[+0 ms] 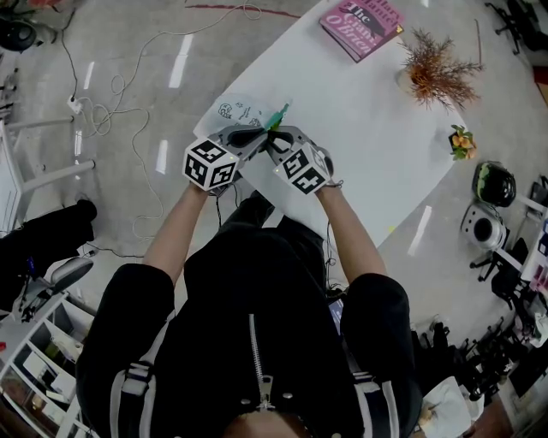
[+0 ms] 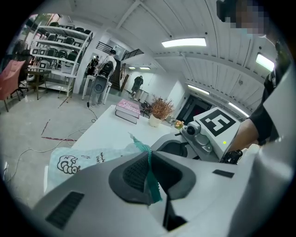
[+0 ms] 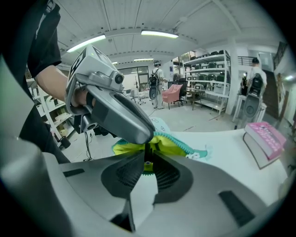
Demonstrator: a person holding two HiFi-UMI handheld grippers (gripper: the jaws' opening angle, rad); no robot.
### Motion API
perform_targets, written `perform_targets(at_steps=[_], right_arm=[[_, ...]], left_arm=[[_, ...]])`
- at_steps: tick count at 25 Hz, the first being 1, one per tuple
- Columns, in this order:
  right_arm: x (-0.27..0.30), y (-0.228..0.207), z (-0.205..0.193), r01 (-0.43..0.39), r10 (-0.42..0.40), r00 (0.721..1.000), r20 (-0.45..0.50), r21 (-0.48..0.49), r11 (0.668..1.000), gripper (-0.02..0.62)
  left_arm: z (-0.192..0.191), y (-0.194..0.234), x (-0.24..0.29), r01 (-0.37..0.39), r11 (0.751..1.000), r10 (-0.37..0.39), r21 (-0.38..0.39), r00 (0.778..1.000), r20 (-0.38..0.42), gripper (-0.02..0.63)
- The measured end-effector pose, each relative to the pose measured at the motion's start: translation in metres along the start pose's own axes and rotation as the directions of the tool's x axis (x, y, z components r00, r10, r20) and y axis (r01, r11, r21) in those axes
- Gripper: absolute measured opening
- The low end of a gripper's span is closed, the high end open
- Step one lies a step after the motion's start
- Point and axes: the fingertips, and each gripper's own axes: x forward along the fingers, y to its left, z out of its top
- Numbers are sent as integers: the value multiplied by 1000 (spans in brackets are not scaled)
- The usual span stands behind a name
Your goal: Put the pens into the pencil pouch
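A pale pencil pouch [image 1: 233,111] with doodle prints and a teal zipper lies near the left edge of the white table [image 1: 368,162]. My left gripper [image 1: 255,137] is shut on the pouch's teal zipper edge [image 2: 149,169], which is pinched between the left gripper's pads [image 2: 134,173]. My right gripper [image 1: 276,141] meets it tip to tip and is shut on the green zipper pull [image 3: 148,164]. In the right gripper view the pouch mouth gapes and shows its yellow lining [image 3: 169,143]. I see no pens in any view.
A pink book [image 1: 360,26] lies at the table's far end. A dried plant in a pot [image 1: 435,68] and a small flower pot [image 1: 462,141] stand towards the right edge. Cables [image 1: 111,111] trail over the floor left of the table.
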Motion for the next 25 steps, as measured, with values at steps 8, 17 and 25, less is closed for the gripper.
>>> perform_targets(at_steps=[8, 17, 25], right_arm=[[1, -4, -7, 23, -23, 1000, 4, 43, 999, 102], [-19, -17, -27, 97, -97, 995, -8, 104, 990, 115], [-48, -30, -56, 180, -177, 984, -34, 206, 962, 118]], left_arm=[[-2, 4, 2, -12, 1000, 12, -1, 1000, -5, 43], [-13, 9, 17, -32, 999, 33, 12, 999, -35, 43], [-35, 20, 34, -97, 994, 102, 51, 991, -87, 43]])
